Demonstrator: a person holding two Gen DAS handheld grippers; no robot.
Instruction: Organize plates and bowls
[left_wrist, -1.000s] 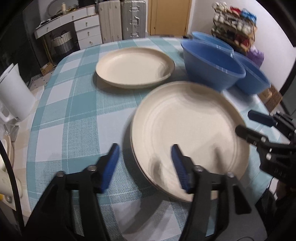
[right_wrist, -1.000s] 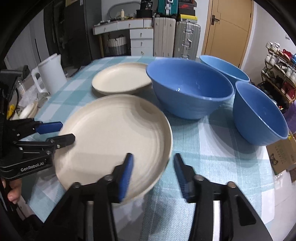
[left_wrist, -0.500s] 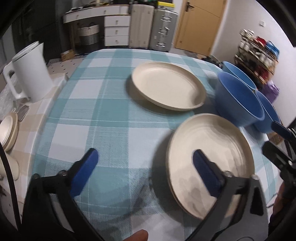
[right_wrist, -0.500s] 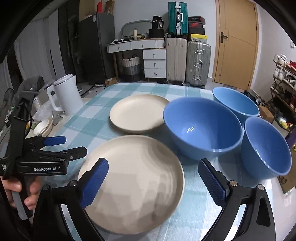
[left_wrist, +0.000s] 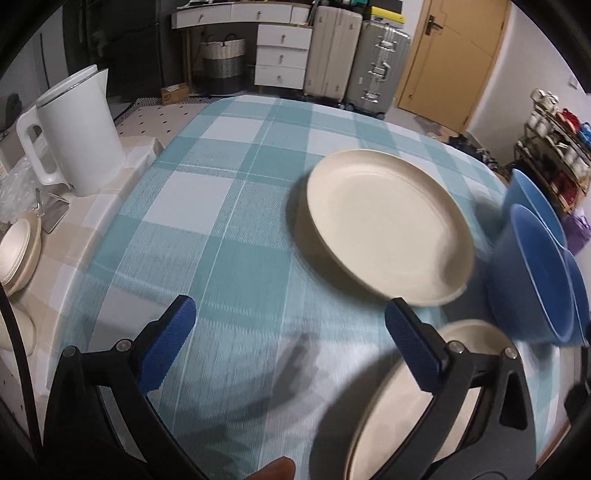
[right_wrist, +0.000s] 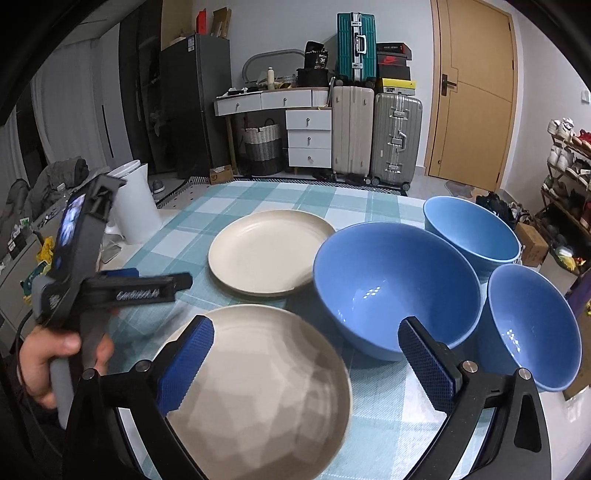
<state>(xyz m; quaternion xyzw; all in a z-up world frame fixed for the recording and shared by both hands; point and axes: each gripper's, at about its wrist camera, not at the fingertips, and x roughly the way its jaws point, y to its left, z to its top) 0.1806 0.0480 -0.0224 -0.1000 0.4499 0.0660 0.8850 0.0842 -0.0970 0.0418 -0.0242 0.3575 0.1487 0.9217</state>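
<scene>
A white kettle (left_wrist: 77, 136) stands on a beige cloth beside the desk (left_wrist: 236, 206), which wears a teal checked cloth. Behind stand white drawers (right_wrist: 309, 137), a woven basket (right_wrist: 263, 149), beige and silver suitcases (right_wrist: 396, 138), a wooden door (right_wrist: 474, 92) and a shoe rack (right_wrist: 569, 162).

Two cream plates lie on the table: the near plate (right_wrist: 266, 384) under the right tongs' spread fingers, the far plate (right_wrist: 269, 253) ahead of them. Three blue bowls: a big bowl (right_wrist: 397, 284) just ahead of the right finger, a far bowl (right_wrist: 471, 229) behind it, a small bowl (right_wrist: 532, 328) to the right. One white kettle (left_wrist: 77, 133) stands far left of the left tongs.
</scene>
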